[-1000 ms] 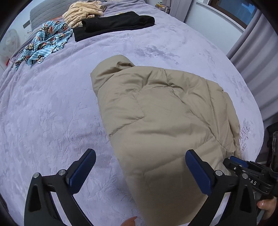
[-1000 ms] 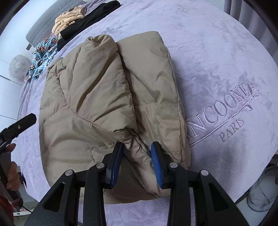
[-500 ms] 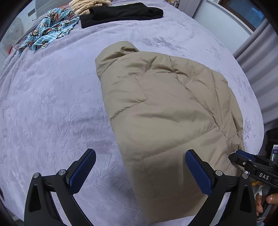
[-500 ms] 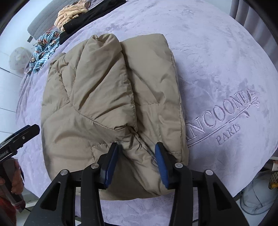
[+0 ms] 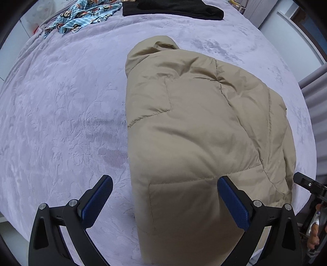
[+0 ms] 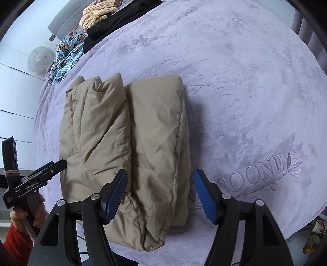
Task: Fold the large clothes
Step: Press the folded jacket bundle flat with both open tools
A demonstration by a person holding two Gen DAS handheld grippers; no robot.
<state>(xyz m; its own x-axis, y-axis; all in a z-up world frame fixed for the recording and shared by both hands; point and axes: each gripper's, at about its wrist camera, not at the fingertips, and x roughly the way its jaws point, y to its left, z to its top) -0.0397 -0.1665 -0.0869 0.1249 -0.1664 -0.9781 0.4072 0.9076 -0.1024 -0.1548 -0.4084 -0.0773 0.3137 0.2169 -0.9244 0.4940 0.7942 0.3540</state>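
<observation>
- Presently I find the tan puffer jacket point(image 5: 196, 143) lying folded on the lavender bedspread point(image 5: 61, 122), near the edge of the bed closest to me.
- On the right wrist view the jacket point(image 6: 126, 155) shows two long padded folds side by side, with a seam of shadow between them.
- My left gripper point(image 5: 163, 200) stands with its jaws spread wide and nothing between the blue pads point(image 5: 97, 201); it hovers above the near end of the jacket, one finger over bare bedspread, the other over the fabric.
- My right gripper point(image 6: 160, 193) is likewise parted, holding nothing. Its fingers straddle the right-hand fold at the near end; whether the pads point(image 6: 116, 192) brush the cloth I cannot tell.
- From the right wrist view I see the left gripper point(image 6: 49, 169) at the jacket's left edge, held by a hand point(image 6: 26, 212) in a red sleeve.
- At the far side of the bed lie a black garment point(image 5: 173, 9) and a blue monkey-print garment point(image 5: 81, 14), well apart from the jacket; a cream striped garment point(image 6: 98, 15) sits beside the black one.
- Embroidered lettering point(image 6: 263, 174) marks the bedspread to the right of the jacket.
</observation>
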